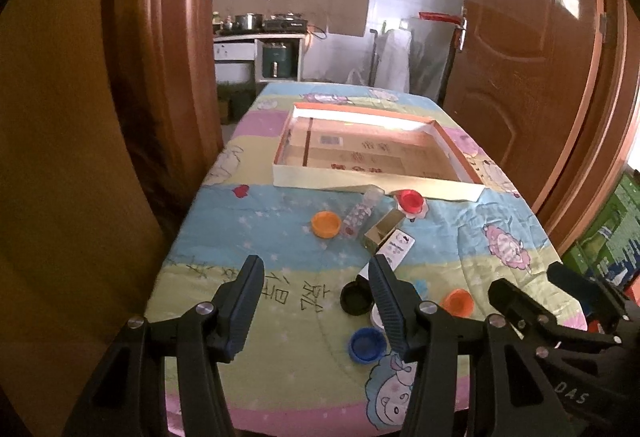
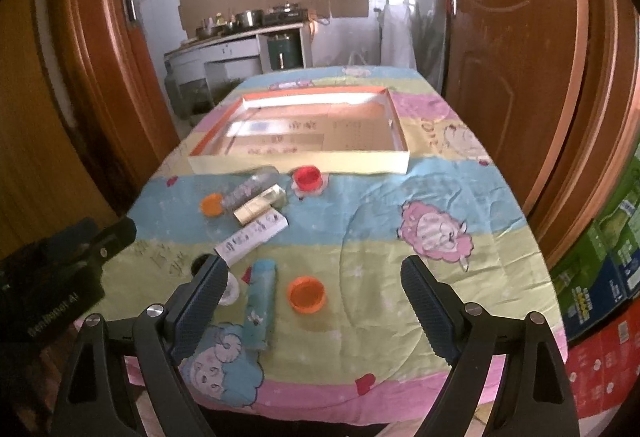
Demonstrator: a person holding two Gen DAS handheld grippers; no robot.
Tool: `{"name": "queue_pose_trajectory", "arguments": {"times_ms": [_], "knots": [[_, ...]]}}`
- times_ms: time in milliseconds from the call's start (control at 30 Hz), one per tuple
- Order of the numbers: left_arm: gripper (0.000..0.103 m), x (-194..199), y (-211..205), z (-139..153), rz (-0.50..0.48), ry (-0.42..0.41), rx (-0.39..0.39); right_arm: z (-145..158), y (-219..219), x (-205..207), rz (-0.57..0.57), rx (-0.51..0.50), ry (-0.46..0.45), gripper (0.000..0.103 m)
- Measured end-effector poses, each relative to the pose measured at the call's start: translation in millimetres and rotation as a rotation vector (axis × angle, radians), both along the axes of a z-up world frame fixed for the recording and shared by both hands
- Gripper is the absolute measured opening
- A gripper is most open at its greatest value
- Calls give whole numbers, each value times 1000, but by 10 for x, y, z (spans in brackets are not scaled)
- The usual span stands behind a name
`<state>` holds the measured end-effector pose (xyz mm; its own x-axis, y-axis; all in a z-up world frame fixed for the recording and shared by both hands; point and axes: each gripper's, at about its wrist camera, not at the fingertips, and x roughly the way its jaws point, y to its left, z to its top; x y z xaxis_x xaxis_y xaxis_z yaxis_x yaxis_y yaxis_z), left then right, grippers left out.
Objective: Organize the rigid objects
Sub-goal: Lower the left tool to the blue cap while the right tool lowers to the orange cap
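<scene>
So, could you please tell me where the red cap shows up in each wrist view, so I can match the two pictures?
Left wrist: red cap sits right of centre, just before the tray's near wall.
Right wrist: red cap sits slightly left of centre, again just before that wall.
Shared landmark: the tray behind it; the gold box lies nearby.

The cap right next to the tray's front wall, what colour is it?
Red cap, seen best in the right wrist view, just before the tray.

Printed cloth table cover [image 2: 420, 177], cardboard tray [image 2: 304, 161], glossy wooden door [image 2: 508, 49]
</scene>
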<state>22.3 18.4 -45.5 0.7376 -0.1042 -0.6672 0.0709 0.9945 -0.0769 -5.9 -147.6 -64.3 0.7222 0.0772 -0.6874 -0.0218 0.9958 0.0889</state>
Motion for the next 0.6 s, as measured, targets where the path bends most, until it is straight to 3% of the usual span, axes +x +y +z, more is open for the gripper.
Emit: {"name": "queue_pose_trajectory", "arguments": {"times_ms": [500,600], "knots": [[55,178,-117,-478,-123,92,-18,-468,-26,119,47,-18,75,89],[50,189,-134,-527,-140,115,-36,-487,-44,128,49,-2,82,89]]}}
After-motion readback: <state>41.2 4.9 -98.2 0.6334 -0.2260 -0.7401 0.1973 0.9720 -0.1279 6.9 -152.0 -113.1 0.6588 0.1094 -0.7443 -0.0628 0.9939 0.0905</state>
